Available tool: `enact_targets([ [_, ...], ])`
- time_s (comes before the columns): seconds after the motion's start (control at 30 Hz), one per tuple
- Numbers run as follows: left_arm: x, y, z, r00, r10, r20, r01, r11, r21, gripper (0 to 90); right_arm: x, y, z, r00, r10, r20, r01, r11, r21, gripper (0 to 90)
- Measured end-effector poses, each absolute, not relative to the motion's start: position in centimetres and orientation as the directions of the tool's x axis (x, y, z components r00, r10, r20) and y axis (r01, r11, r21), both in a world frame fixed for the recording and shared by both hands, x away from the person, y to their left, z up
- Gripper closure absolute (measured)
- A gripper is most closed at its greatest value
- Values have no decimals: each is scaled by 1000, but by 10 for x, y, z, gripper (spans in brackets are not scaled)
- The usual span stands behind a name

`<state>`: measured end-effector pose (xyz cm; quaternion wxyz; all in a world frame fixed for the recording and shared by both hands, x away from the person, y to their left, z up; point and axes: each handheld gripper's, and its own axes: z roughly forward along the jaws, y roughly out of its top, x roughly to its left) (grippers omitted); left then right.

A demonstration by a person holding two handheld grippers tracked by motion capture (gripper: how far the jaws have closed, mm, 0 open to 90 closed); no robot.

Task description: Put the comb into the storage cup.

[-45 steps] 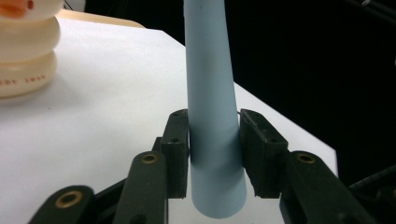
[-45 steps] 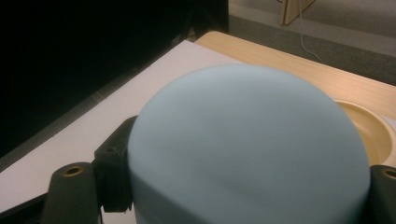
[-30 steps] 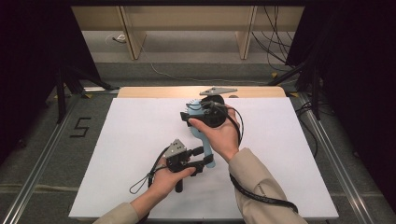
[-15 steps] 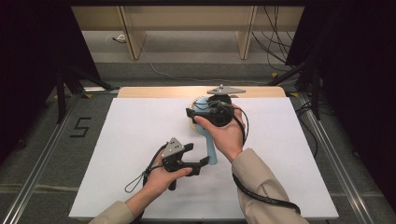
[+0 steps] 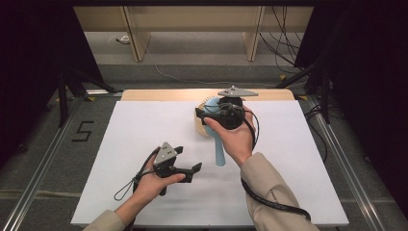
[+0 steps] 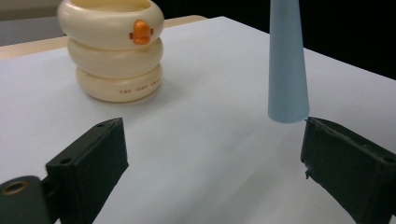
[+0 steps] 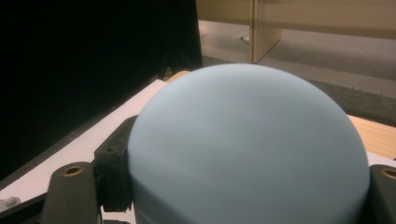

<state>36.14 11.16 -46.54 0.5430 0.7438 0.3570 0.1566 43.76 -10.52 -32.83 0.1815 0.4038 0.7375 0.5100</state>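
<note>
A light blue brush has its round head (image 7: 247, 140) clamped between the jaws of my right gripper (image 7: 247, 182), which is shut on it. From above, the right gripper (image 5: 204, 114) holds the brush over the table, and the tapered handle (image 5: 219, 153) points back toward the person. My left gripper (image 5: 191, 169) sits left of the handle's end. Its jaws have just been opening and now stand open with nothing between them (image 6: 210, 144). The handle tip (image 6: 287, 70) hangs just beyond the right-hand jaw. A cream holder of stacked rings with an orange beak (image 6: 114, 51) stands under the brush head (image 5: 201, 129).
A white sheet (image 5: 144, 130) covers the table, with a bare wooden strip (image 5: 159, 95) along its far edge. Black stands (image 5: 62, 91) and cables (image 5: 284, 53) lie on the floor beyond and to both sides. Each gripper trails a cable (image 5: 130, 185).
The left gripper's jaws have opened and let go of the blue handle, and the hand has drawn back to the left. The right gripper has kept its hold on the brush head.
</note>
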Motion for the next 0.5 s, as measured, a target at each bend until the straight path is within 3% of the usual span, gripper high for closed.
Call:
enact_targets([
  [0.5,357,145,-469,649,750,-127,357,-153,922,69,443,-110,-331,-583,805,111,357,132,925,257],
])
